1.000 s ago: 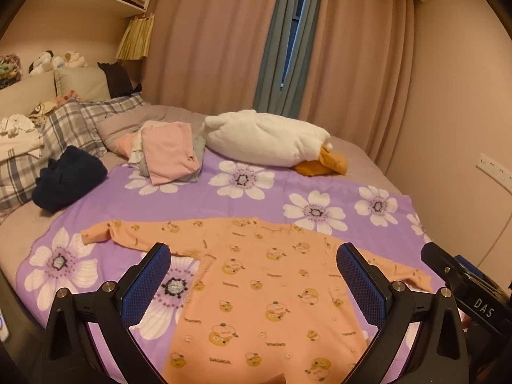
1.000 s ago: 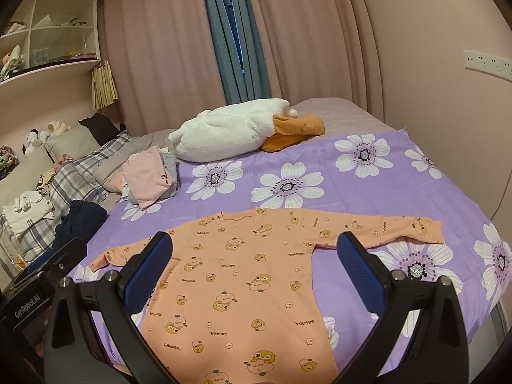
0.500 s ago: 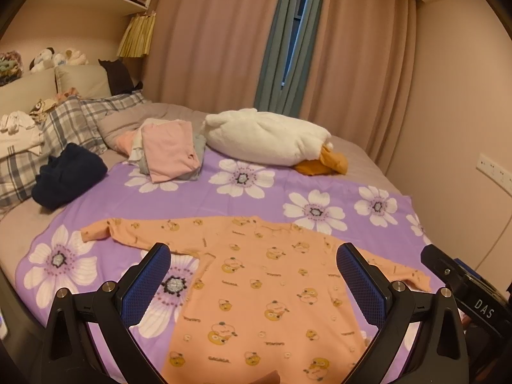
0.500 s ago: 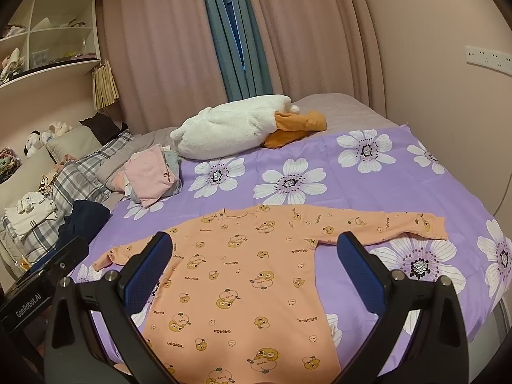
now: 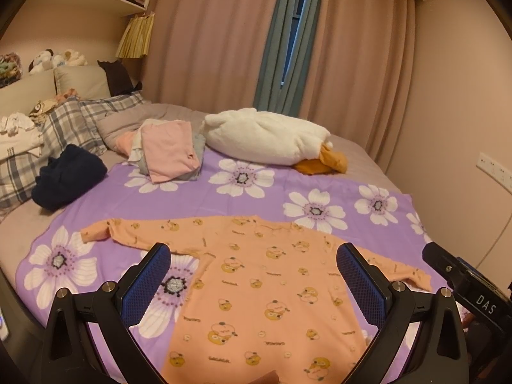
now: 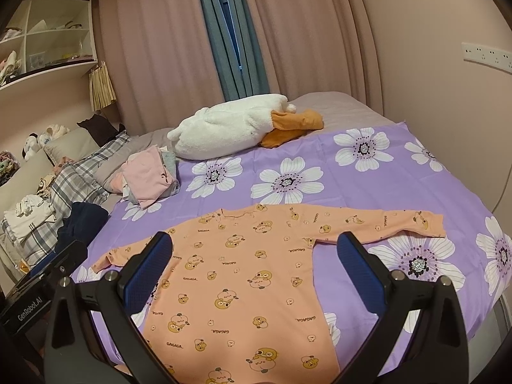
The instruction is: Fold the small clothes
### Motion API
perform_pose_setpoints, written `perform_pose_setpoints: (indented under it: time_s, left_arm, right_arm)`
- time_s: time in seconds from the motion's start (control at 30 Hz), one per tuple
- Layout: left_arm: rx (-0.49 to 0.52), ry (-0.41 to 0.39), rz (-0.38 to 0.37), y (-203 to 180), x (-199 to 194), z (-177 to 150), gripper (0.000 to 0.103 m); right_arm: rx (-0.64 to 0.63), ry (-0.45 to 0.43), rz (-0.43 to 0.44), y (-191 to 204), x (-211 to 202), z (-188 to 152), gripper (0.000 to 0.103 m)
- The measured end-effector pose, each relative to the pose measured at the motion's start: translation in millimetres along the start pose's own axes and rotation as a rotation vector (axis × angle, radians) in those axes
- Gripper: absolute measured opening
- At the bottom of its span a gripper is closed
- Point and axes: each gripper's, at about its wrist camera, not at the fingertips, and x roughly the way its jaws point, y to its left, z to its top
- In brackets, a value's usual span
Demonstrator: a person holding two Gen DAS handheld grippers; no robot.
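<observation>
Across the bed's near edge, the orange romper (image 5: pixel 256 288) lies flat; left claw (image 5: pixel 256 284) and right claw (image 6: pixel 256 272) hover spread, empty.

The orange garment (image 6: pixel 243 275) carries the word "GAGAGA" printed many times over among its little cartoon figures; in the right wrist view it reads clearly between the jaws and just past their tips, some prints upright and others turned sideways or upside down. In the left wrist view the same prints (image 5: pixel 220 359) show between the jaws but are too small to read surely. The left gripper (image 6: pixel 30 308), seen left of the jaws, bears "GenRobot.AI" in white. The right gripper (image 5: pixel 484 299), right of the jaws, bears "DAS".
</observation>
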Motion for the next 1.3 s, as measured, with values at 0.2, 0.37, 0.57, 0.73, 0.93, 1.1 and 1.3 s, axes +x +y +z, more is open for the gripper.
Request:
perform_pose_setpoints:
  time_s: [0.2, 0.37, 0.57, 0.73, 0.93, 1.1, 1.3]
  left_arm:
    - [0.002, 0.0, 0.002, -1.1, -0.2, -0.5, 0.102]
    - [0.0, 0.0, 0.003, -1.8, 0.1, -0.4, 0.102]
    - [-0.001, -0.001, -0.002, -4.9, -0.1, -1.6, 0.102]
    - [0.002, 0.002, -0.003, -6.0, 0.1, -2.5, 0.102]
    - [0.007, 0.004, -0.01, -5.4, 0.1, -3.5, 0.102]
    - [0.007, 0.013, -0.011, -3.2, 0.5, -3.0, 0.102]
    - [0.007, 0.015, -0.01, -2.2, -0.3, -2.6, 0.102]
  right_arm:
    - [-0.005, 0.001, -0.004, 0.0, 1.1, 1.6, 0.103]
    - [-0.009, 0.0, -0.001, 0.0, 1.7, 2.0, 0.103]
    - [-0.006, -0.002, -0.006, -1.1, 2.5, 1.3, 0.103]
    - [-0.006, -0.004, -0.007, -2.7, 3.6, 1.3, 0.103]
    - [-0.012, -0.009, -0.021, -3.7, 5.1, 1.3, 0.103]
    - [-0.011, -0.011, -0.014, -3.0, 4.5, 1.0, 0.103]
    - [-0.005, -0.002, -0.012, -2.5, 4.9, 0.3, 0.103]
